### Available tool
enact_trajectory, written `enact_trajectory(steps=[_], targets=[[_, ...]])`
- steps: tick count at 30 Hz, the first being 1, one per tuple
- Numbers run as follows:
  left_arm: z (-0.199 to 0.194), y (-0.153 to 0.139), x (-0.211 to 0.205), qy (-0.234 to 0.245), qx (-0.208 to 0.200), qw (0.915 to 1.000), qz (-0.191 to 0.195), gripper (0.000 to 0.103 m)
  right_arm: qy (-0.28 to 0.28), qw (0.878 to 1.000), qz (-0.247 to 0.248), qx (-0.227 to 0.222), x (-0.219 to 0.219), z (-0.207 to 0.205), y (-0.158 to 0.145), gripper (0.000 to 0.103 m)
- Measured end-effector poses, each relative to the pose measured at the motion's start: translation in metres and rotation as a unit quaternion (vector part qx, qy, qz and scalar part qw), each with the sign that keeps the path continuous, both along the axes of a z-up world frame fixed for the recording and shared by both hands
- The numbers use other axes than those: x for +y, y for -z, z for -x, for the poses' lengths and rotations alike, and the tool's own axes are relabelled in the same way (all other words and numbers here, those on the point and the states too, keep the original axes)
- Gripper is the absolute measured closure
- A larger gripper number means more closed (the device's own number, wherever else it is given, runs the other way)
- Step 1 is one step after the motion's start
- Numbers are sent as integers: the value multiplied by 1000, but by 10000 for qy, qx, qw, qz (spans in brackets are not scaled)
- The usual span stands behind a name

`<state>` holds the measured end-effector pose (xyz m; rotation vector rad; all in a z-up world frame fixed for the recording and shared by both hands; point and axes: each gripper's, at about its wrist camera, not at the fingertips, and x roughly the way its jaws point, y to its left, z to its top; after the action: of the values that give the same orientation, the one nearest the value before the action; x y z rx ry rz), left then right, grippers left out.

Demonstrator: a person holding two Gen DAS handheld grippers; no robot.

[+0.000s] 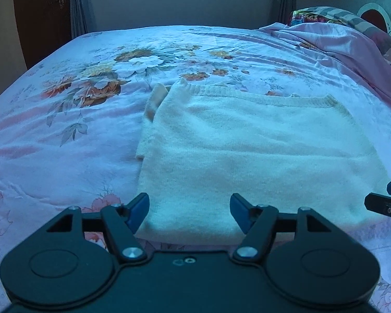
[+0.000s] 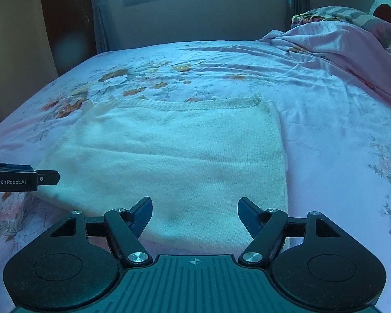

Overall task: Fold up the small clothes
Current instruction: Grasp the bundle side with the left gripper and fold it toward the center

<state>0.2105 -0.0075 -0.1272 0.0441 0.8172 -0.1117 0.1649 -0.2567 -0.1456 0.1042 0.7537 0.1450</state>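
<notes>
From my left wrist camera, the cream knitted sweater [image 1: 260,151] lies folded flat on the pink floral bedsheet [image 1: 65,130]. Its near edge is cut off behind my left gripper [image 1: 189,212], and a sleeve end peeks out from under its far left corner. At the right border only a black tip of my other tool shows, the rest out of frame. My left gripper's blue-padded jaws stand wide apart over the sweater's near edge, nothing between them; whether the tips brush the knit I cannot tell.

From my right wrist camera, the sweater's near hem again disappears behind my right gripper [image 2: 195,215]. Its jaws are spread wide and empty above the fabric. The left tool's black side intrudes at the left border. A rumpled pink blanket [image 2: 338,44] hides the bed's far right corner.
</notes>
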Motion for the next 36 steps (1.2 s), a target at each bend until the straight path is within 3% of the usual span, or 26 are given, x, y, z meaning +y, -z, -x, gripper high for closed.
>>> enact_trajectory(steps=[7, 11, 14, 23, 24, 26, 28, 30, 32, 36], targets=[[-38, -3, 37, -354, 131, 9972, 650, 32, 80, 10000, -22, -32, 0, -24, 2, 31], [-64, 7, 53, -278, 359, 9914, 1230, 30, -33, 10000, 13, -34, 10, -44, 7, 31], [-79, 19, 60, -376, 494, 9882, 1400, 29, -109, 9999, -59, -17, 17, -55, 11, 31], [-110, 46, 73, -117, 644, 9686, 2397, 36, -183, 9997, -152, 43, 22, -69, 23, 31], [-113, 48, 73, -76, 650, 9662, 2495, 39, -176, 9997, -166, 45, 21, -70, 25, 31], [-120, 52, 74, -56, 667, 9608, 2692, 58, -166, 9997, -182, 46, 21, -71, 27, 31], [-124, 58, 77, -121, 752, 9546, 2879, 86, -164, 9997, -158, 43, 22, -73, 28, 31], [-122, 57, 76, -171, 725, 9550, 2871, 88, -158, 9998, -124, -19, 23, -75, 27, 31], [-118, 48, 69, -141, 613, 9621, 2654, 89, -154, 9998, -44, -98, 24, -79, 24, 31], [-107, 12, 51, 175, 329, 9635, 2652, 90, -86, 9995, 116, -273, 27, -92, 17, 31]])
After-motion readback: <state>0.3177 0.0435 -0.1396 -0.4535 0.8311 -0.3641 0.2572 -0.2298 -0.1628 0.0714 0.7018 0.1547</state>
